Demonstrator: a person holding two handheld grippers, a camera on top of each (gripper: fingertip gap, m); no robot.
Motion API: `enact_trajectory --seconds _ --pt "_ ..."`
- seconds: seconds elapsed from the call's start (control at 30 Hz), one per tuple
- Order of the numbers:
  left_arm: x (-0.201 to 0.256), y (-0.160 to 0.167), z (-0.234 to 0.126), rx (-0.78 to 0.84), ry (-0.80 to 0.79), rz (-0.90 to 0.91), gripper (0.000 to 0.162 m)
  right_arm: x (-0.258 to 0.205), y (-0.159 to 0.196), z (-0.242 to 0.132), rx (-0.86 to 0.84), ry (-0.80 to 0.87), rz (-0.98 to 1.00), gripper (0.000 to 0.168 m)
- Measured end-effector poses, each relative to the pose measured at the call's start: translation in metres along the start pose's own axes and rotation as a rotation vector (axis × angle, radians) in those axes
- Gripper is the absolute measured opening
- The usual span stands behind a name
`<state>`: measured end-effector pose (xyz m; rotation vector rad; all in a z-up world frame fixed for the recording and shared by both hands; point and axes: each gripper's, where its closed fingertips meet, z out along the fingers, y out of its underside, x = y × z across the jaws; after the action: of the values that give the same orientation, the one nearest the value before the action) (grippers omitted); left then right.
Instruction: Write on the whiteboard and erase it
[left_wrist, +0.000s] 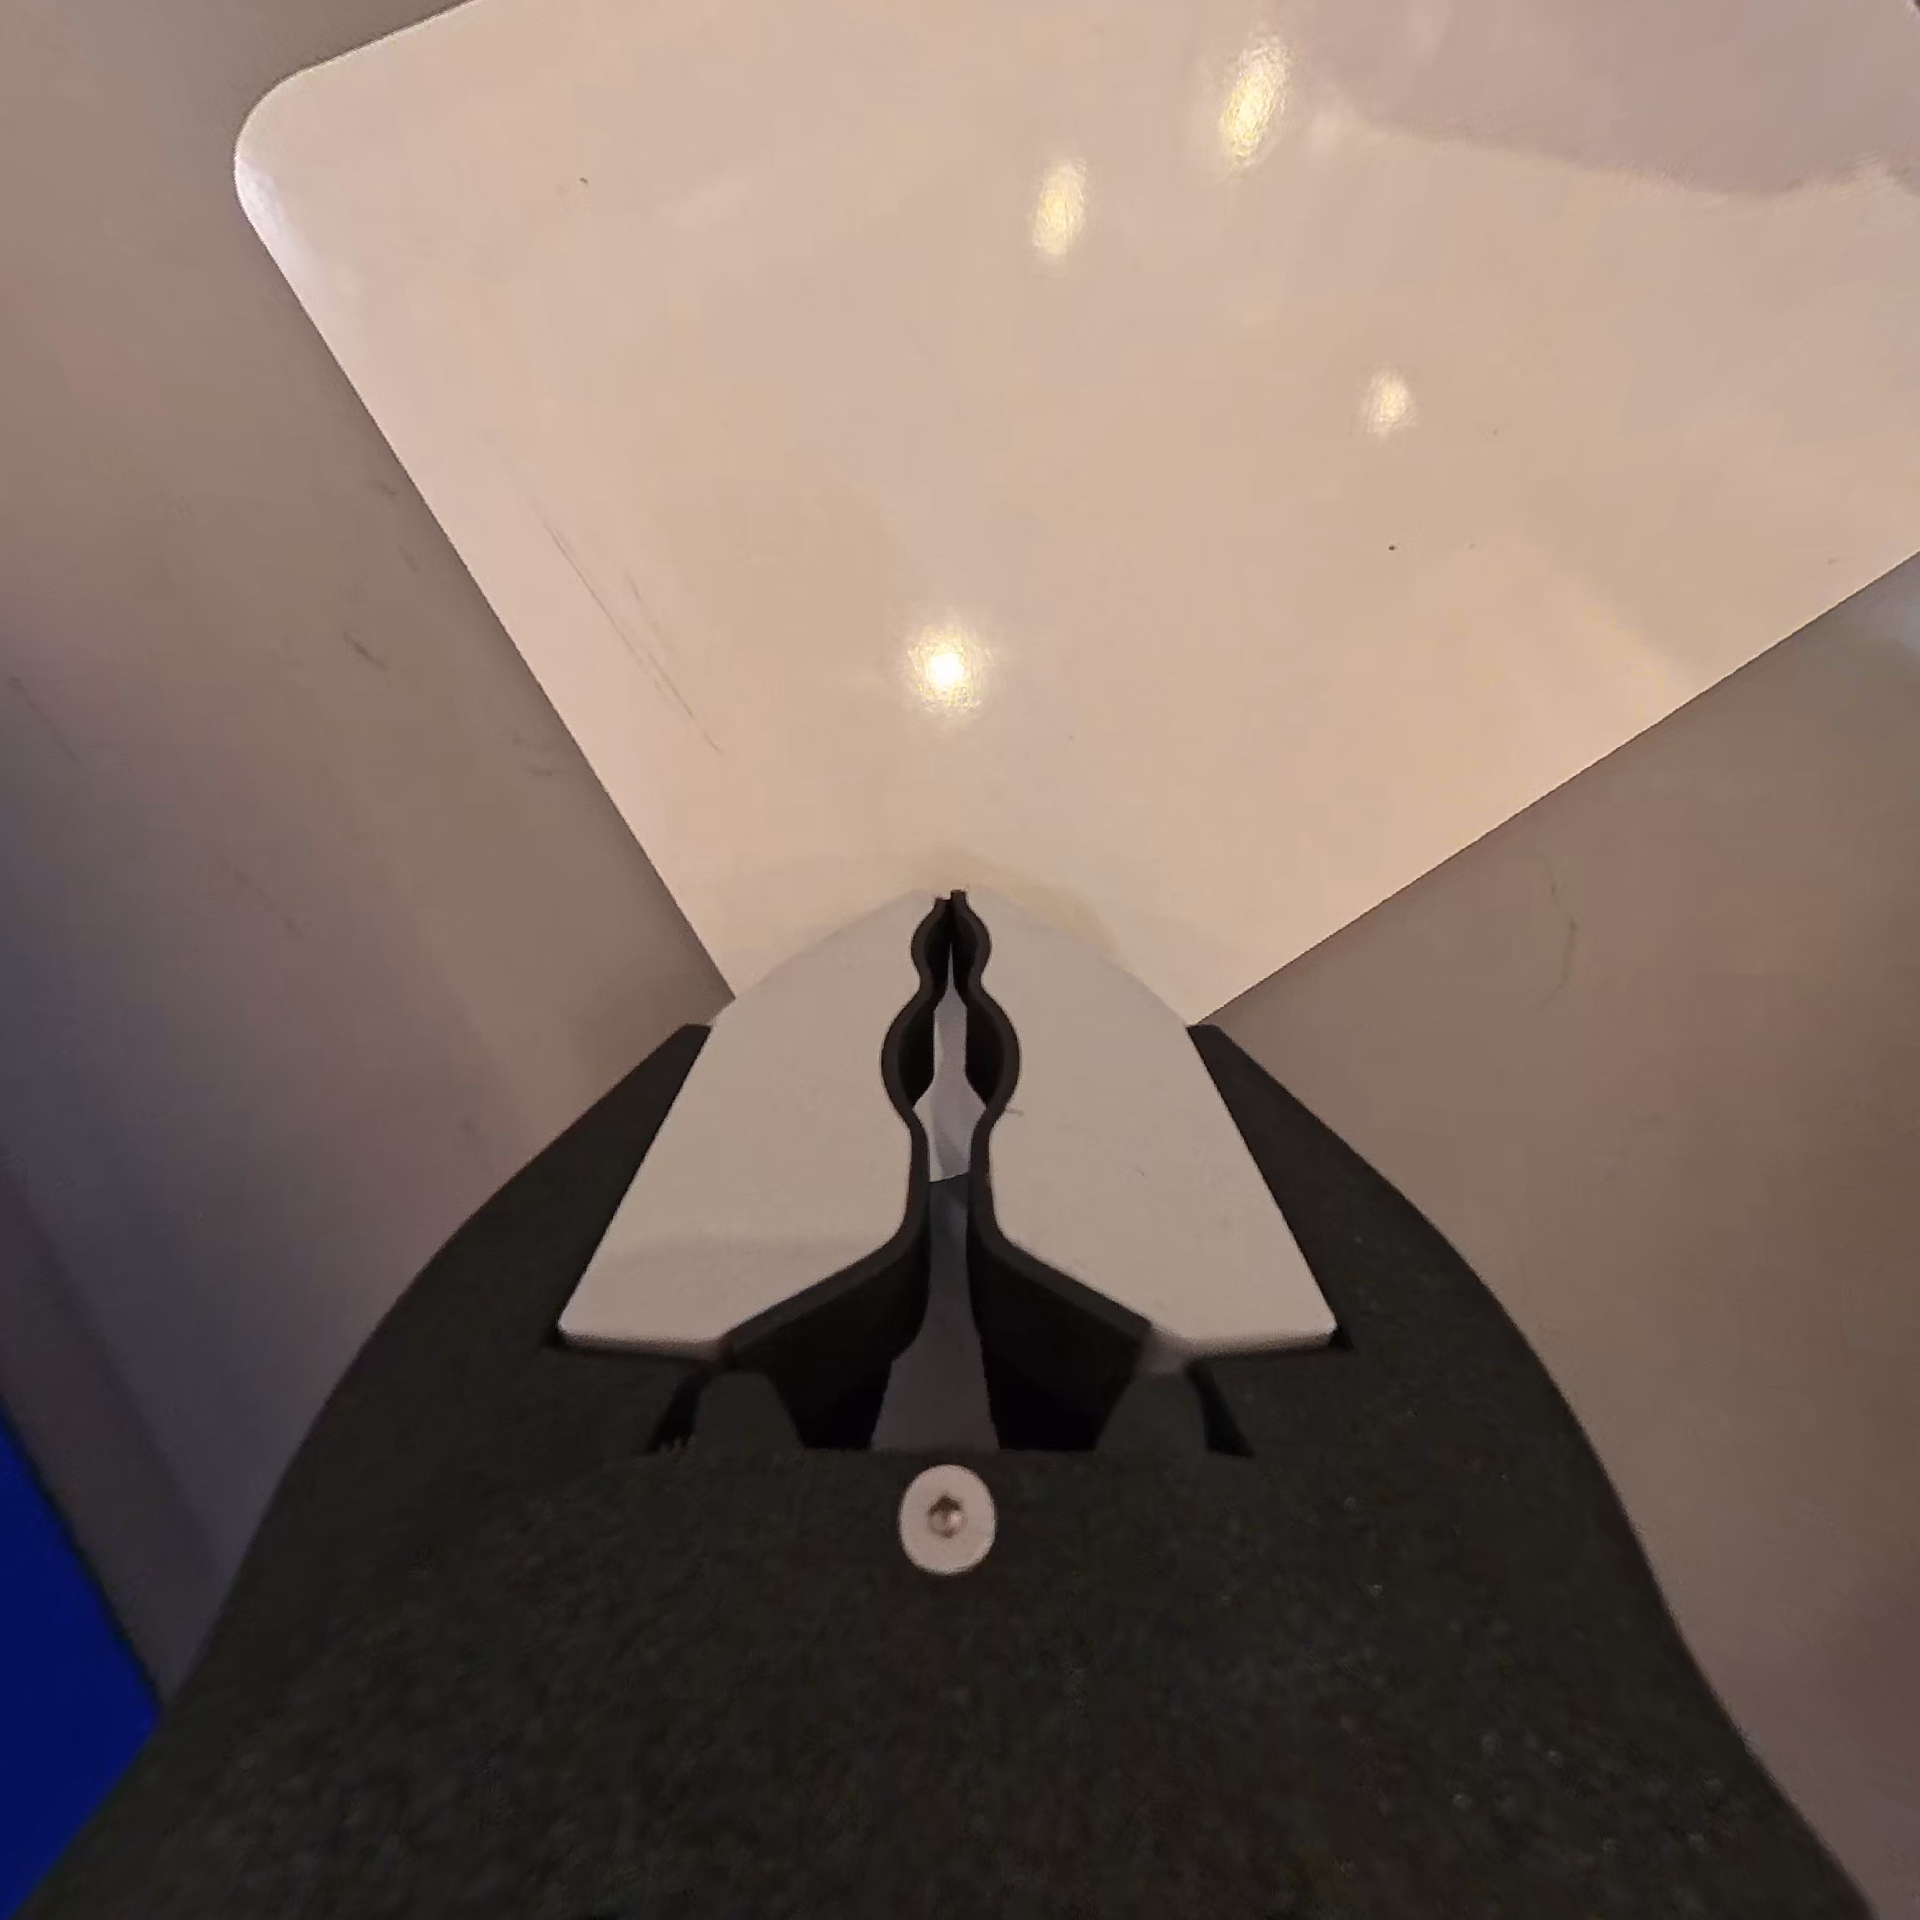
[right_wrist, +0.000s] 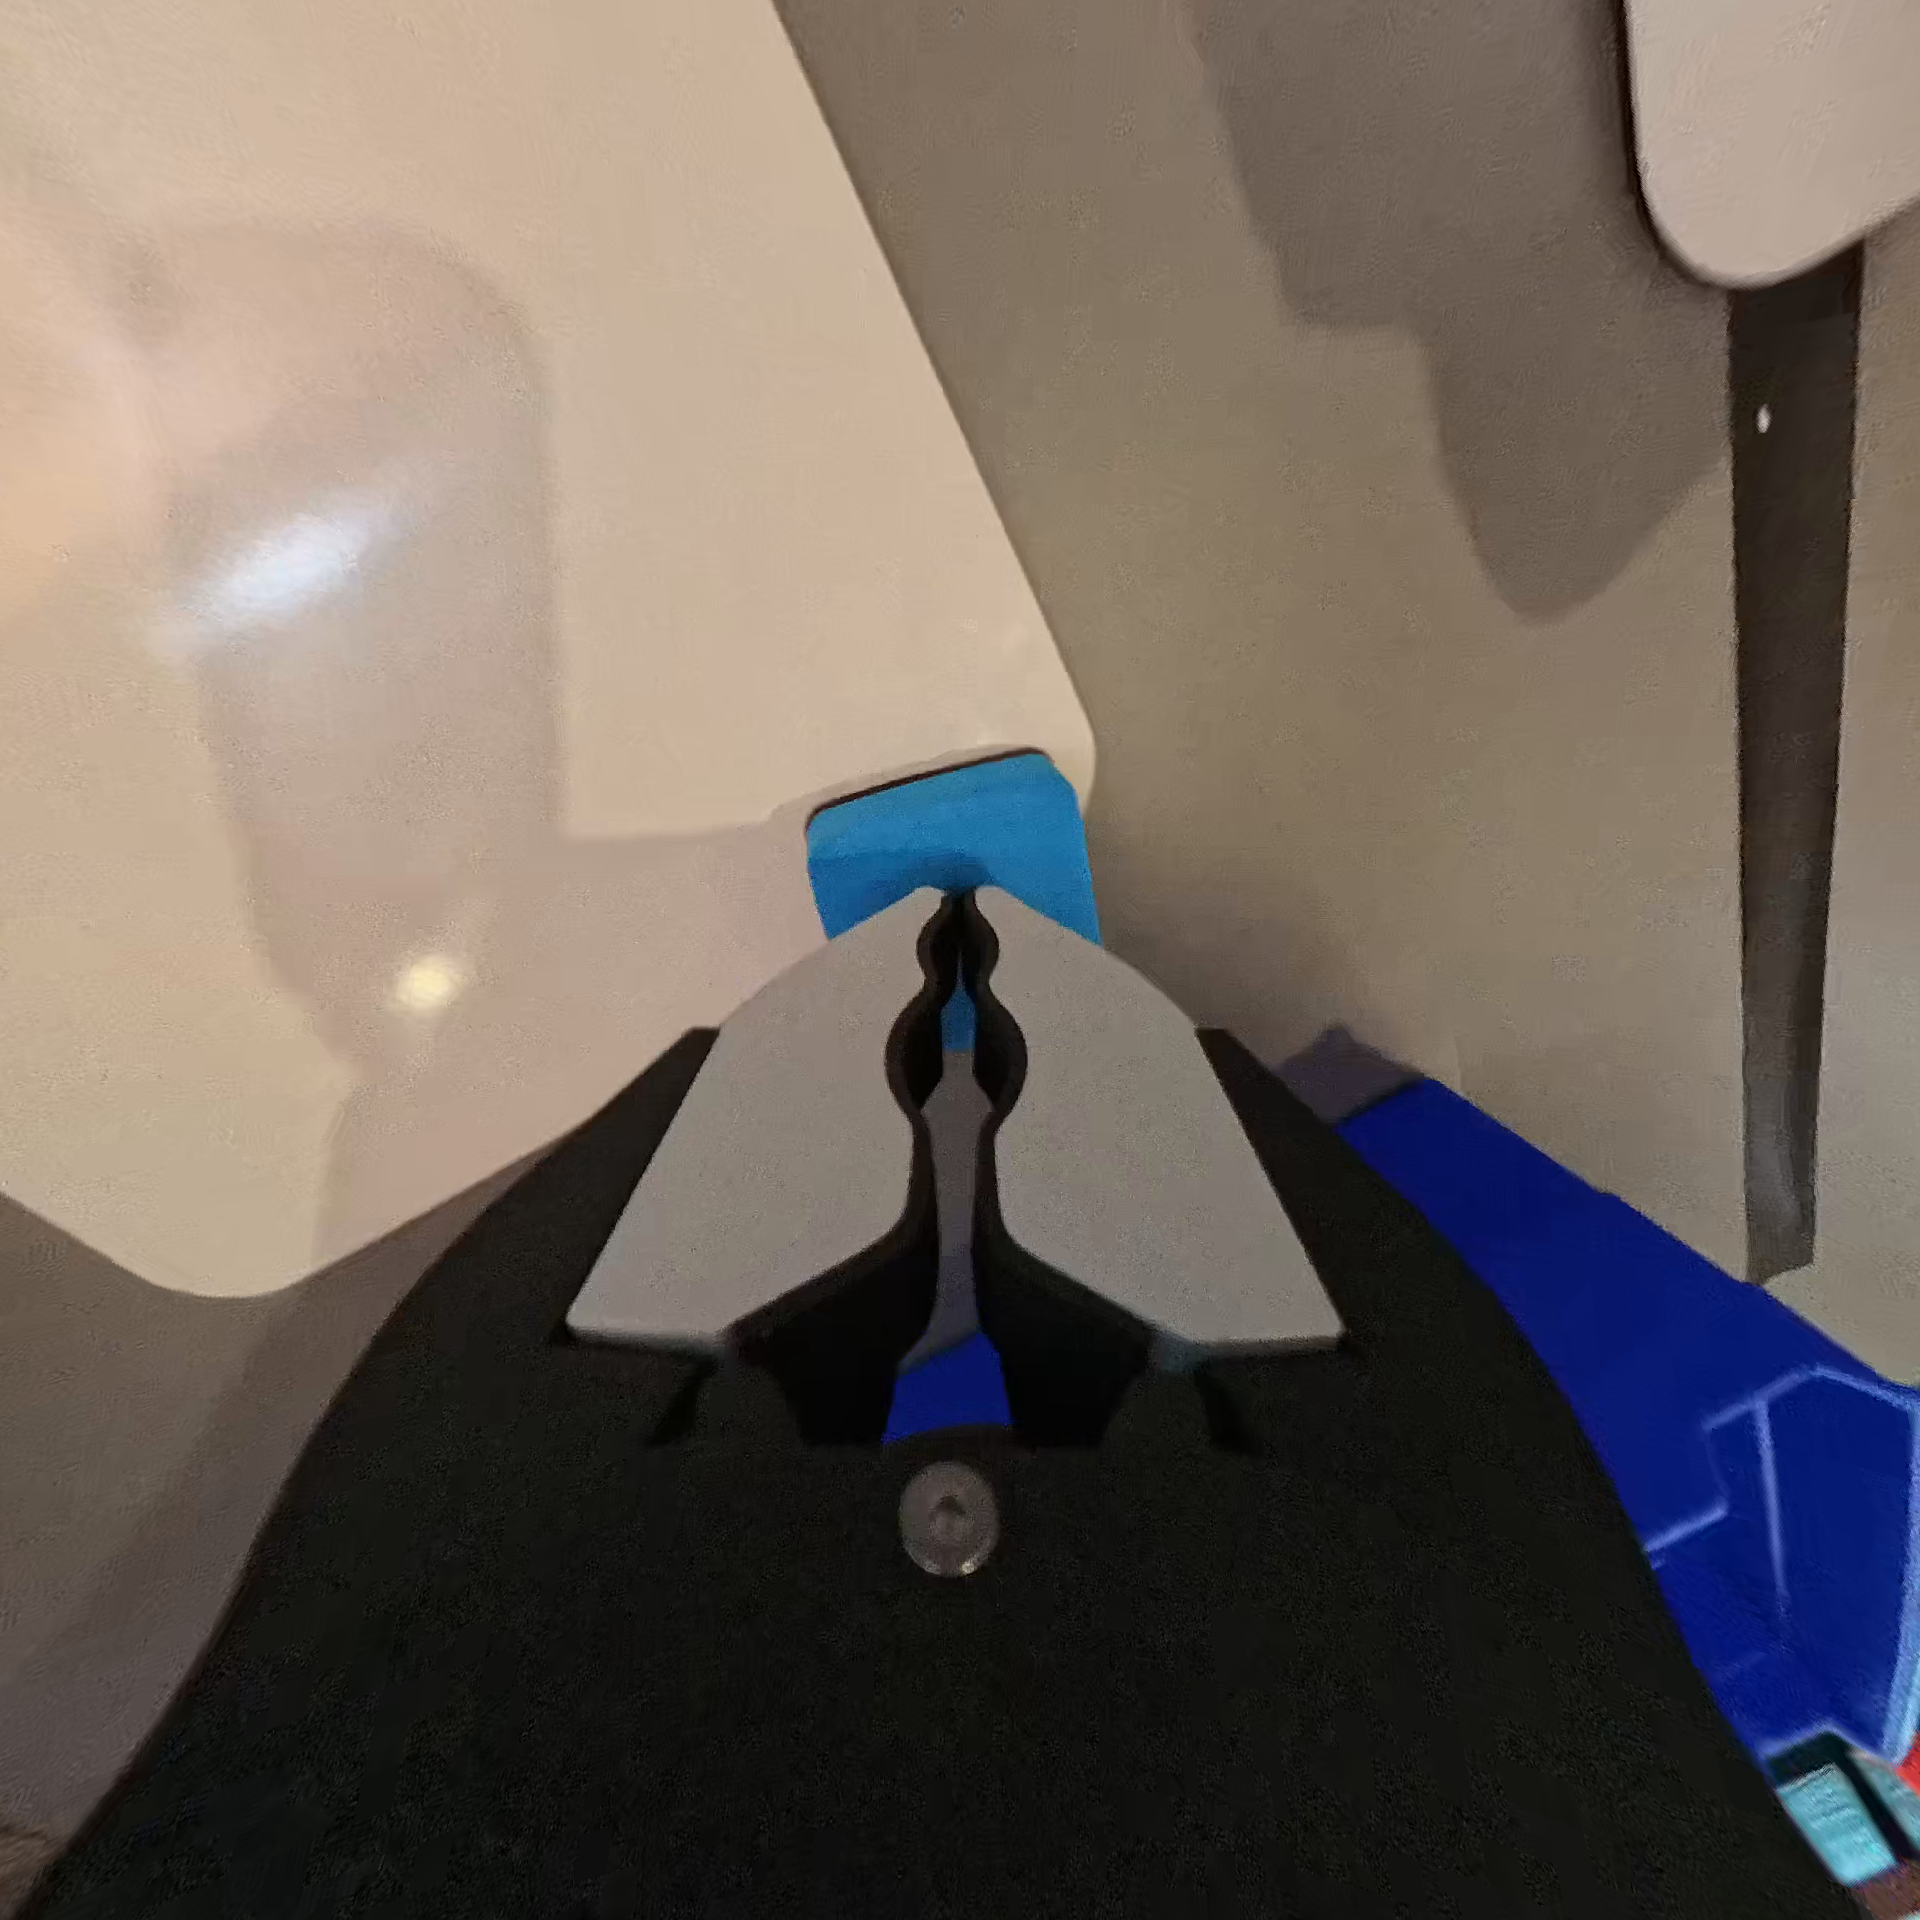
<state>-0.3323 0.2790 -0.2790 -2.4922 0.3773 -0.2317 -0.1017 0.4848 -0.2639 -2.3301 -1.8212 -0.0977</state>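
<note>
Eraser, pinched by right tool, seemingly touches whiteboard corner.

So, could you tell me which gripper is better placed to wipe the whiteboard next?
Right. The right gripper is shut on the blue eraser, at the whiteboard corner. The left gripper holds no eraser; its shut jaws pin the board's near corner.

glossy white whiteboard – light blue eraser – grey tabletop
</note>
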Motion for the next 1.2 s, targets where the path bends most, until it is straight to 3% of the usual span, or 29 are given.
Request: enact_trajectory --seconds 0.13,0.2,0.37,0.43,0.5,0.63,0.73,0.77,0.8,0.9,0.93,0.97,1.0,1.1,1.2 --pt "0.001 -0.001 0.001 -0.001 0.009 -0.004 0.0 -0.065 -0.056 -0.005 0.09 -0.026 -0.178 0.0" --pt "0.002 -0.002 0.002 -0.002 0.012 -0.002 0.0 -0.076 -0.067 -0.006 0.079 -0.011 -0.236 0.0" --pt "0.005 -0.001 0.001 0.007 0.015 0.003 0.0 -0.011 -0.011 -0.001 0.004 -0.015 -0.033 0.0" --pt "0.005 -0.001 0.001 0.011 0.017 0.003 0.0 -0.007 -0.007 -0.001 0.02 -0.019 -0.002 0.0" --pt "0.006 -0.001 0.001 0.009 0.024 -0.002 0.0 -0.029 -0.027 -0.002 0.055 -0.02 -0.064 0.0" --pt "0.005 -0.001 0.001 0.003 0.027 -0.01 0.0 -0.115 -0.083 -0.011 0.146 -0.119 -0.25 0.0" --pt "0.005 -0.002 0.001 0.006 0.022 -0.005 0.0 -0.137 -0.09 -0.015 0.159 -0.095 -0.334 0.0" --pt "0.005 -0.002 0.001 0.005 0.026 -0.008 0.0 -0.136 -0.088 -0.019 0.178 -0.093 -0.328 0.0" --pt "0.007 -0.002 0.002 0.005 0.04 -0.006 0.0 -0.136 -0.085 -0.029 0.223 -0.1 -0.304 0.013" --pt "0.032 -0.008 0.002 -0.012 0.211 0.025 0.0 -0.138 -0.069 -0.087 0.47 -0.088 -0.188 0.024" --pt "0.045 -0.018 0.0 0.006 0.283 0.054 0.013 -0.143 -0.058 -0.105 0.568 -0.084 -0.138 0.027" --pt "0.054 -0.029 -0.002 0.019 0.319 0.094 0.037 -0.152 -0.044 -0.12 0.664 -0.093 -0.094 0.03" --pt "0.063 -0.04 -0.002 0.018 0.342 0.159 0.046 -0.164 -0.028 -0.128 0.744 -0.101 -0.054 0.034" --pt "0.077 -0.073 0.012 0.009 0.323 0.445 0.064 -0.208 0.019 -0.128 0.918 -0.139 0.055 0.033" --pt "0.086 -0.093 0.037 -0.081 0.315 0.646 0.066 -0.244 0.058 -0.116 1.0 -0.145 0.129 0.033"
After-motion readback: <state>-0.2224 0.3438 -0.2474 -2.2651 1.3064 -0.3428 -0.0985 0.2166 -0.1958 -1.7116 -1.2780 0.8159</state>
